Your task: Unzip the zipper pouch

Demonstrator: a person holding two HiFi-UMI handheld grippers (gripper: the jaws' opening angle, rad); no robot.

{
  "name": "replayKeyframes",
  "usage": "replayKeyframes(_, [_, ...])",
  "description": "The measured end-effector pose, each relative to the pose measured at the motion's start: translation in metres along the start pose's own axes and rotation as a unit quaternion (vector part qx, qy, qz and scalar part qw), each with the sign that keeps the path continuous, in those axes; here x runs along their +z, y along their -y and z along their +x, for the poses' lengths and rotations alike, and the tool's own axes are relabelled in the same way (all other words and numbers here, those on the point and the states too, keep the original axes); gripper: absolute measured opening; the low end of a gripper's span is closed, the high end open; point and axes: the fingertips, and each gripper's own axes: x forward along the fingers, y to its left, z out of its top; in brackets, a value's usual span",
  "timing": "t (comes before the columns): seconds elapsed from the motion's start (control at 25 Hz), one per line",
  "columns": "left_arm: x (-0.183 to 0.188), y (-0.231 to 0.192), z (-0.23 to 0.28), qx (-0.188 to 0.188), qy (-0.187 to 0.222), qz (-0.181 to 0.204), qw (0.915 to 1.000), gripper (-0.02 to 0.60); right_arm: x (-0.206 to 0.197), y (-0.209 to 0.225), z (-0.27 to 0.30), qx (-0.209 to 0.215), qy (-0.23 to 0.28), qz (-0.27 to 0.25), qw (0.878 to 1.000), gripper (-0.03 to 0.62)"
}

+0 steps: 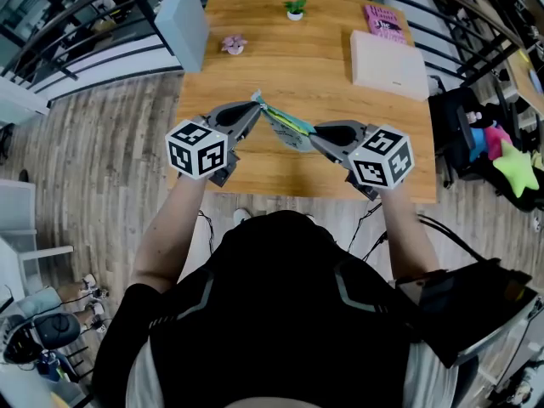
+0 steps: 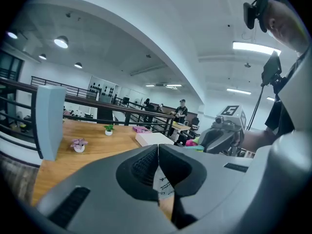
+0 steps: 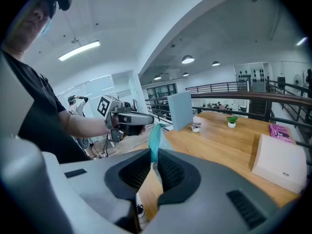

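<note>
**Pouch gripped at both ends in the air; no open zipper on show**

You have the zipper pouch lifted off the wooden table and strung between the two grippers, above the table's near edge. Your left gripper has its jaws pressed together on a thin white printed tab at the pouch's far-left end. I cannot tell whether that is the zipper pull or a label. Your right gripper pinches the pouch's teal edge at the other end, its jaws held slightly apart by the fabric. No view shows the zipper line clearly, so judge the opening as not yet confirmed. The pull along the pouch looks like the work that is left.

There is plenty of room. The white box, pink book, small green plant, pink flower pot and upright grey panel all sit well apart from the pouch, toward the far side. Open floor lies to your left, and the clutter at your right is well clear of that arm.
</note>
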Motion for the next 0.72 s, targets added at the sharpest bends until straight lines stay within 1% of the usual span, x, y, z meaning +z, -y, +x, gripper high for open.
replayKeyframes(0.28, [-0.003, -0.026, -0.002, 0.034, -0.009, -0.01, 0.9993, 0.032, -0.007, 0.016, 0.0, -0.006, -0.002, 0.01, 1.0, 0.052])
replayKeyframes(0.4, [-0.006, -0.035, -0.001, 0.046, -0.012, -0.018, 0.9987, 0.031, -0.011, 0.026, -0.001, -0.022, -0.014, -0.005, 1.0, 0.054])
replayKeyframes(0.48, [-0.007, -0.037, 0.002, 0.048, -0.016, -0.019, 0.9985, 0.032, -0.013, 0.032, -0.003, -0.023, -0.018, -0.007, 1.0, 0.054])
replayKeyframes(0.72, [-0.017, -0.035, 0.015, 0.052, -0.028, -0.028, 0.9979, 0.032, -0.018, 0.052, -0.005, -0.028, -0.018, 0.01, 0.999, 0.054])
